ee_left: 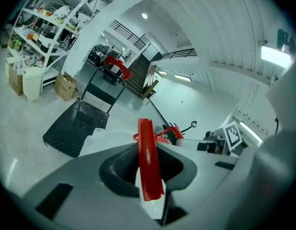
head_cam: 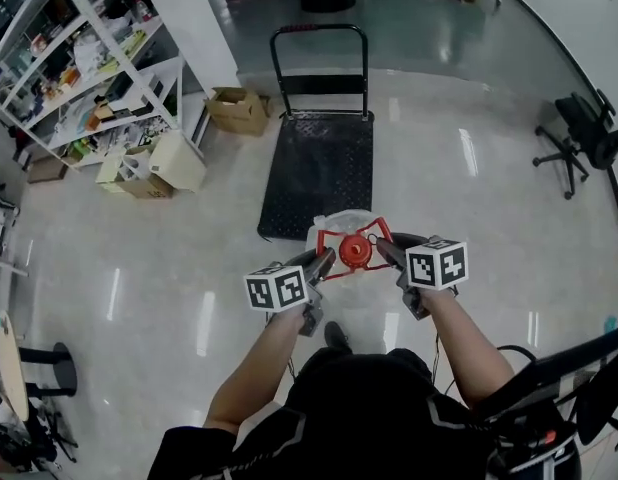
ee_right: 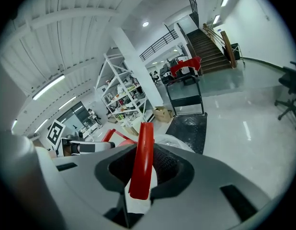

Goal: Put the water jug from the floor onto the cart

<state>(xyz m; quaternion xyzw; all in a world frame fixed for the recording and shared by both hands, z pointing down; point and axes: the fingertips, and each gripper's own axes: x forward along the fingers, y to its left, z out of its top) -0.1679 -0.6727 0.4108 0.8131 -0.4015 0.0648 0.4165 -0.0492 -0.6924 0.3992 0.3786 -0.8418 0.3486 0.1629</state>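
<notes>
The water jug (head_cam: pixel 341 224) is held up by its red handle (head_cam: pixel 334 238). One side of the handle is pinched in the jaws of the left gripper (head_cam: pixel 324 261), the other in those of the right gripper (head_cam: pixel 387 251). The cart (head_cam: pixel 319 168) is seen just beyond the jaws.

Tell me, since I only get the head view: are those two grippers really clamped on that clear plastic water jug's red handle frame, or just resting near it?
Observer: Clamped. The left gripper view shows the left gripper shut on a bar of the red handle frame of the clear plastic water jug.
Operator: And the other one?
Observer: The right gripper view shows the right gripper shut on the frame's opposite side, with the black flat cart just ahead of it.
</notes>
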